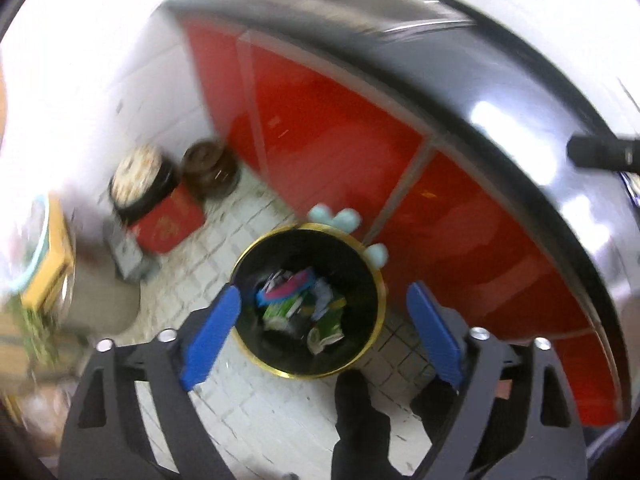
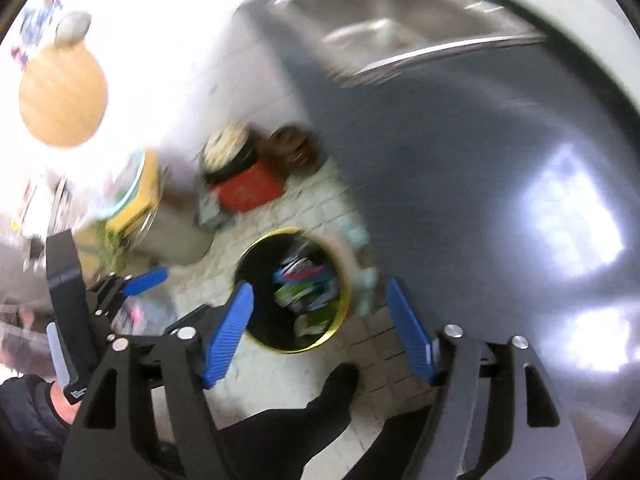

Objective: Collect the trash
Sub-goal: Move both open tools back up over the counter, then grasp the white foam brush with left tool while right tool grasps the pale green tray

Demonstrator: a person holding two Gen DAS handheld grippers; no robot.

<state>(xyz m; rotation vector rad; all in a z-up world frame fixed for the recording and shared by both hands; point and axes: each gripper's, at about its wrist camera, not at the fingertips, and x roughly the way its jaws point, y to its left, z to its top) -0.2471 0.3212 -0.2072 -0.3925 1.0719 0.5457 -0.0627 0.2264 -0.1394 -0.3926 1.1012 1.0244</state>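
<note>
A black trash bin with a gold rim (image 1: 308, 304) stands on the tiled floor beside red cabinet doors. It holds colourful wrappers and paper (image 1: 300, 308). My left gripper (image 1: 324, 308) is open and empty, high above the bin. My right gripper (image 2: 320, 300) is open and empty too, above the bin (image 2: 296, 292) and the counter edge. The left gripper also shows at the left of the right wrist view (image 2: 136, 280). Both views are blurred.
Red cabinets (image 1: 320, 120) under a dark counter (image 2: 460, 160) with a steel sink (image 2: 384, 28). On the floor by the wall stand a red box (image 1: 168, 224), a brown jar (image 1: 208, 164) and a round container (image 1: 140, 180). My shoes (image 1: 356, 412) are near the bin.
</note>
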